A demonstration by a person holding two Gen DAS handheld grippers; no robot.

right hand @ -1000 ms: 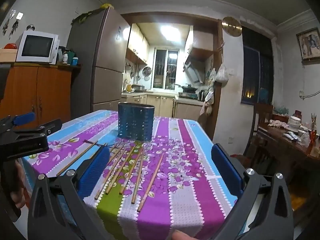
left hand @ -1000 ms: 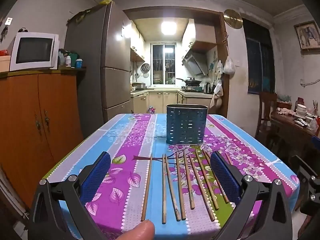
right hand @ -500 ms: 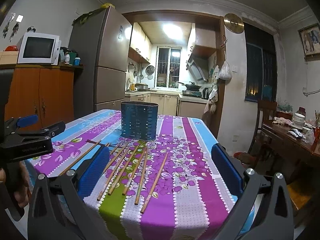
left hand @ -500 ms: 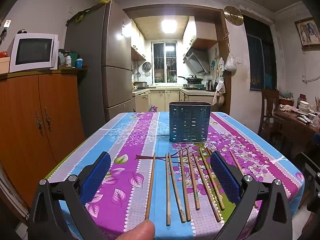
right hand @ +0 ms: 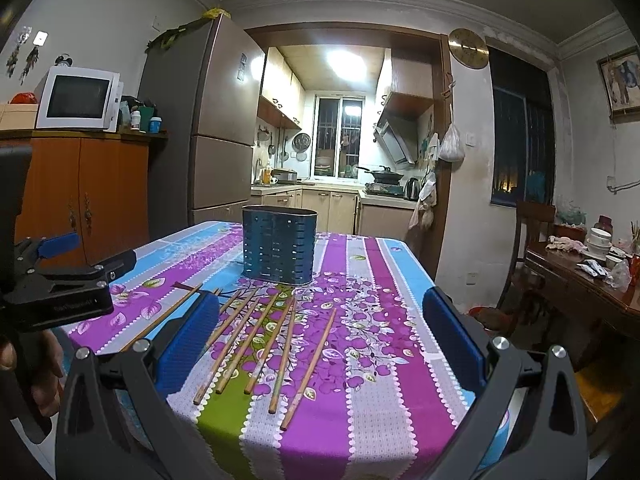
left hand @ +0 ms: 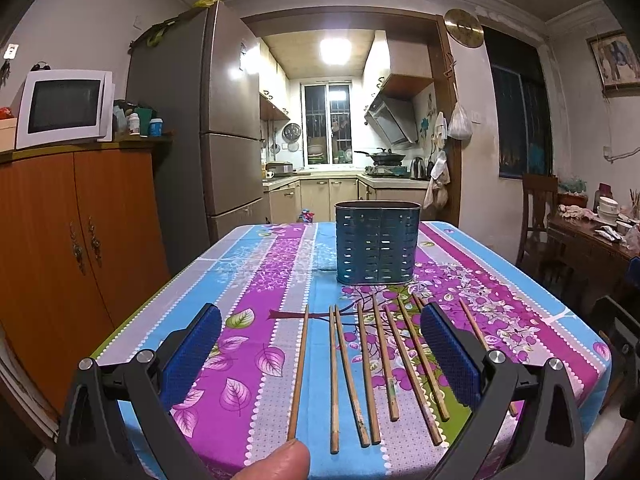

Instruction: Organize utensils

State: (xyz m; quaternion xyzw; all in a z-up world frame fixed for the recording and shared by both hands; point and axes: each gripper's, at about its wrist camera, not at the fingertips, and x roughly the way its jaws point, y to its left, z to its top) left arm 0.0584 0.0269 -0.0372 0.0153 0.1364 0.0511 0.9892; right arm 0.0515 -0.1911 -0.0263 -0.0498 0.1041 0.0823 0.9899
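My left tool [left hand: 320,344] hangs over the near edge of the table [left hand: 256,280] with its two blue pads wide apart and nothing between them; my thumb tip [left hand: 276,460] shows at 6 o'clock in the left wrist view. My right tool [right hand: 320,340] is likewise spread wide, gripping nothing, and from its camera I see my left tool [right hand: 60,292] at 9 o'clock, off the table's left edge. The wooden chopsticks [left hand: 380,360] lie loose on the flowered tablecloth in a rough fan, their far ends pointing toward 12 o'clock. In the left view one stick [left hand: 299,372] lies apart at the left of the row, its near end just above my thumb; the others lie close together to its right, and one more [left hand: 472,324] sits at 3 o'clock, partly hidden behind my right pad. The blue slotted utensil holder [left hand: 376,248] stands upright on the table at 12 o'clock, just beyond the far tips of the sticks; I cannot see into it. In the right view the holder [right hand: 279,244] stands at 11 o'clock and the sticks [right hand: 260,332] fan out toward me between the pads.
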